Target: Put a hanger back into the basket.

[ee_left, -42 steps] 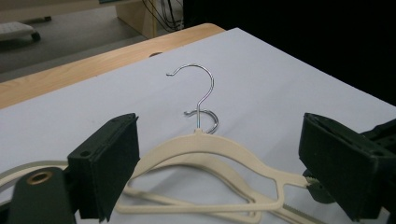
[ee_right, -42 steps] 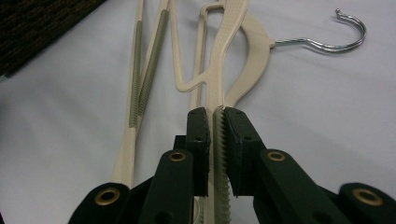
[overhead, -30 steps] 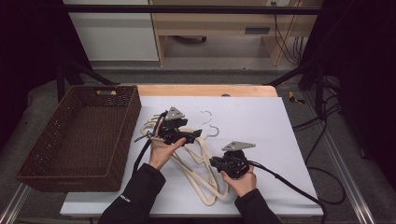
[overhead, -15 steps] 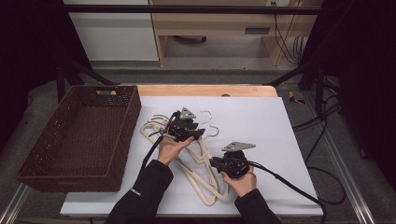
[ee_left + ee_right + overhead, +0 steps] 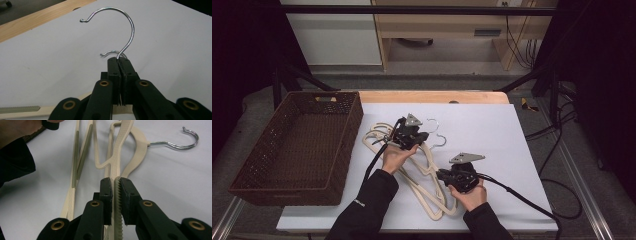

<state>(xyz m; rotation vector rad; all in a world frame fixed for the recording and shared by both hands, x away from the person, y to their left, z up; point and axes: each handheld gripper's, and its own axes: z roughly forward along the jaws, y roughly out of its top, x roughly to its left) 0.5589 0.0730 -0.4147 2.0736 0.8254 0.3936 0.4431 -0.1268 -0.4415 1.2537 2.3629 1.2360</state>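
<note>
The left gripper (image 5: 412,136) is seen displaced from its position a second ago — farther along the pile toward the chrome hooks and slightly lower. Its jaws have just been closing, and in the left gripper view they are fully closed on the wire shank of the upper hook (image 5: 125,32); a second hook (image 5: 110,52) lies just behind on the white table cover (image 5: 492,130). A secure hold on one hanger is thereby indicated, so separation from the stack is judged possible. The right gripper (image 5: 116,185) is clamped on a ribbed cream hanger bar (image 5: 117,195), nearly closed, pinning the hanger stack (image 5: 432,190) near the front edge. The wicker basket (image 5: 247,180) stands at the left.
</note>
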